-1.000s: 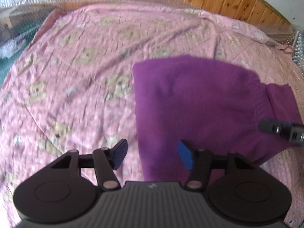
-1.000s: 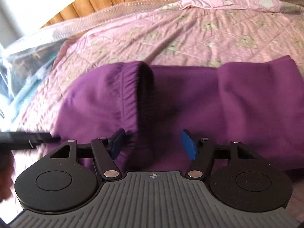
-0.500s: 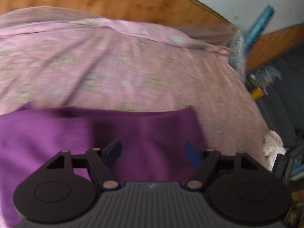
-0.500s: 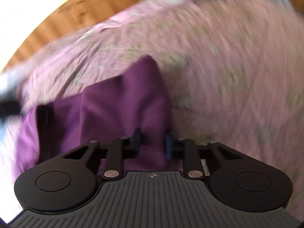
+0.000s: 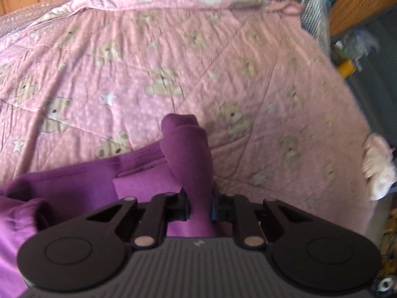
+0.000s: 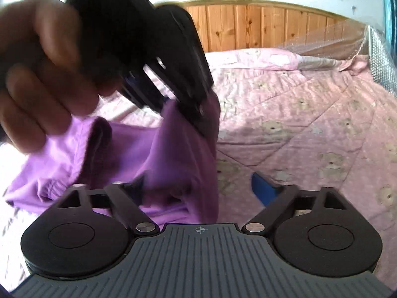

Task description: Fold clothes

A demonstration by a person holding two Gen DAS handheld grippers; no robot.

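Note:
A purple garment lies bunched on the pink teddy-bear quilt. My left gripper is shut on a thick fold of it, and the fold stands up between the pads. In the right wrist view a hand holds the left gripper, which lifts the purple garment off the quilt. My right gripper is open. The hanging cloth drapes over its left finger and into the gap, while its blue right pad is bare.
Wooden panelling runs behind the bed. A shiny mesh or bubble-wrap barrier stands at the far right corner. A pale pink cloth hangs at the bed's right edge, with floor clutter beyond.
The left gripper swung right and closed on a fold of the purple garment, lifting it. The right gripper, pinched on the garment half a second ago, has opened.

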